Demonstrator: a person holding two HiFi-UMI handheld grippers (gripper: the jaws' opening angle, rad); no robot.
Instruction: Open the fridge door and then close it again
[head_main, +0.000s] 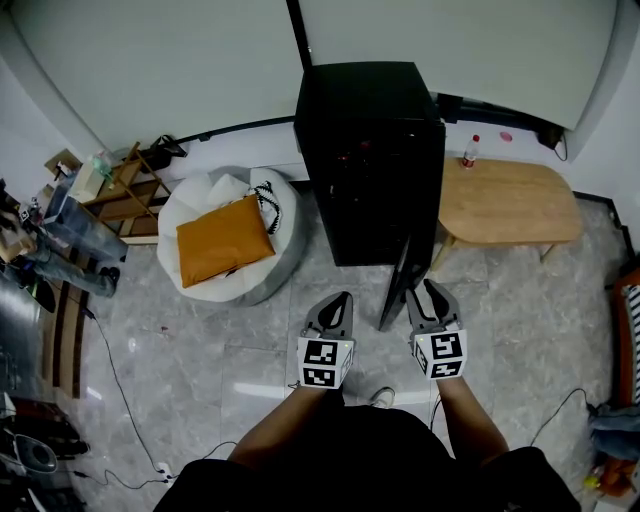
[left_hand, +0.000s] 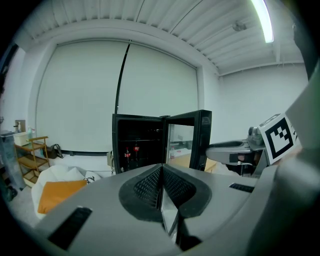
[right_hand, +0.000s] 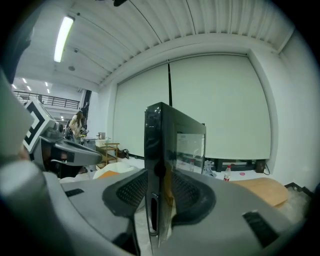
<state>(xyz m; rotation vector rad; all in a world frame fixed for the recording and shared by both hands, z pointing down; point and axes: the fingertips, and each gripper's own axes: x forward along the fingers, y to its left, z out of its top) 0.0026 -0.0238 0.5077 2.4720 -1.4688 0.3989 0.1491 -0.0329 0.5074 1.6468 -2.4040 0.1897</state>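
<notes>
The black fridge (head_main: 370, 150) stands against the far wall with its glass door (head_main: 400, 285) swung out toward me, edge on. My right gripper (head_main: 425, 285) sits at the door's free edge. In the right gripper view the door edge (right_hand: 172, 165) stands between the spread jaws of my right gripper (right_hand: 159, 175), with a gap showing at the left pad. My left gripper (head_main: 340, 297) hovers left of the door, shut on nothing. The left gripper view looks over its closed jaws (left_hand: 161, 167) into the open fridge (left_hand: 137, 145), where bottles stand on a shelf.
A white beanbag with an orange cushion (head_main: 225, 240) lies left of the fridge. A wooden table (head_main: 510, 200) carrying a bottle (head_main: 470, 150) stands on the right. A wooden shelf (head_main: 120, 190) and a person (head_main: 60, 250) are at far left. Cables run across the floor.
</notes>
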